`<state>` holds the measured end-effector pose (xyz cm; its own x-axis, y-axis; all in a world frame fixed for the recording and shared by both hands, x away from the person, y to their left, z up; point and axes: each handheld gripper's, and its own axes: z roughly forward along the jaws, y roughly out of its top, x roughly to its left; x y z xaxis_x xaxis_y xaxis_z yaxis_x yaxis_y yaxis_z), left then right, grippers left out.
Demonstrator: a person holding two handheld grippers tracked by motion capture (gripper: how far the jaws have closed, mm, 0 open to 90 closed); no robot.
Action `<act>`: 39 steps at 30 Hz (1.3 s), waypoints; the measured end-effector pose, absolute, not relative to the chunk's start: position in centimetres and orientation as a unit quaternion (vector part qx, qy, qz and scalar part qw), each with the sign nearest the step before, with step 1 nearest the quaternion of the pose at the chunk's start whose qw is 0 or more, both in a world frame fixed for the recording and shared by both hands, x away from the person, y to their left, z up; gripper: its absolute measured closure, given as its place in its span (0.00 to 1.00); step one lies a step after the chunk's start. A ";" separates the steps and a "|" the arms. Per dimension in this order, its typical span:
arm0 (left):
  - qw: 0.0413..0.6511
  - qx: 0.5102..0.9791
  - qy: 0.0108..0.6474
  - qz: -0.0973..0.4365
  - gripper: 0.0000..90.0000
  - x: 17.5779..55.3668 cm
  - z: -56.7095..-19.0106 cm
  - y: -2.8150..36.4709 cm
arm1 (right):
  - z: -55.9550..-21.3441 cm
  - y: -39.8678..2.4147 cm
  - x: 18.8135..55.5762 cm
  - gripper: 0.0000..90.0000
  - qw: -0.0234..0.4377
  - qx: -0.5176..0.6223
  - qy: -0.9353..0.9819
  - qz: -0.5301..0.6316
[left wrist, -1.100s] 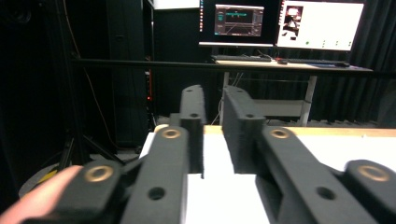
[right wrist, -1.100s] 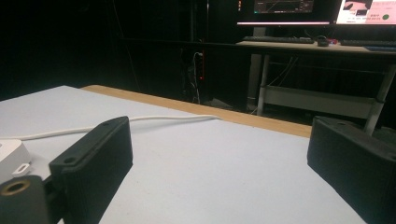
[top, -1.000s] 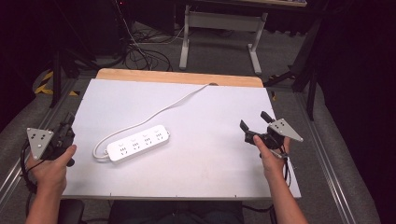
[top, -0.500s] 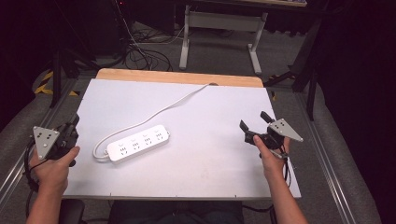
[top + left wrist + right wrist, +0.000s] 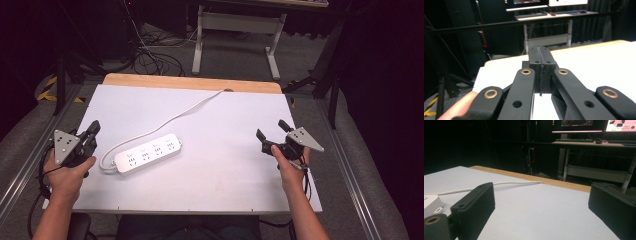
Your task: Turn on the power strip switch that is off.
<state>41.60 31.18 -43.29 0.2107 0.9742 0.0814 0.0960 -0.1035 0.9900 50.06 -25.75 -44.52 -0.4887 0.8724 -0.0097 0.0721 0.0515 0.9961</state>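
A white power strip [image 5: 148,154] lies left of the table's middle, and its white cable [image 5: 172,118] runs to the far wooden edge. My left gripper [image 5: 93,128] hangs over the table's left edge, a little left of the strip. Its jaws are shut, pads pressed together with nothing between them, as the left gripper view [image 5: 541,72] shows. My right gripper [image 5: 271,130] rests at the right side of the table, open and empty. In the right gripper view its jaws stand wide apart [image 5: 541,205], with the strip's end [image 5: 431,203] and the cable [image 5: 506,184] beyond them.
The white table top [image 5: 220,165] has a wooden strip [image 5: 190,82] along its far edge. A desk frame [image 5: 240,30] and floor cables [image 5: 150,60] stand beyond it. Metal rails [image 5: 350,170] run along both sides of the table.
My left gripper has shifted a little to the right, toward the power strip. The right gripper and the strip have stayed in place.
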 end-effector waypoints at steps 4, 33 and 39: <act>0.494 0.614 0.441 0.429 1.00 42.0 -43.3 30.7 | -44.5 -25.7 50.0 0.08 0.345 0.370 0.638 0.581; 0.493 0.674 0.395 0.382 1.00 43.2 -43.3 28.9 | -44.5 -25.8 49.9 0.09 0.347 0.368 0.638 0.581; 0.492 0.680 0.394 0.375 1.00 43.3 -43.4 28.7 | -44.4 -25.9 49.8 0.09 0.347 0.369 0.636 0.582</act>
